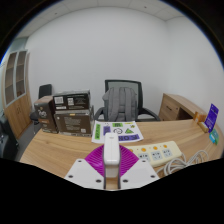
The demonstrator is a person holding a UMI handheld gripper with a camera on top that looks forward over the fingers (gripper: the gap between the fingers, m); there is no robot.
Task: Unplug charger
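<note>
My gripper (111,165) is shut on a white charger (111,152). The charger stands upright between the two purple pads (93,160), and both pads press on its sides. A white power strip (156,153) with several sockets lies on the wooden table (55,148) just to the right of the fingers. The charger sits left of the strip and apart from it. The charger's prongs are hidden behind the fingers.
A colourful printed sheet (117,130) lies on the table beyond the charger. Black boxes (70,112) stand at the far left of the table. A grey office chair (122,100) is behind it. A wooden cabinet (180,106) and a purple box (211,115) are at the right.
</note>
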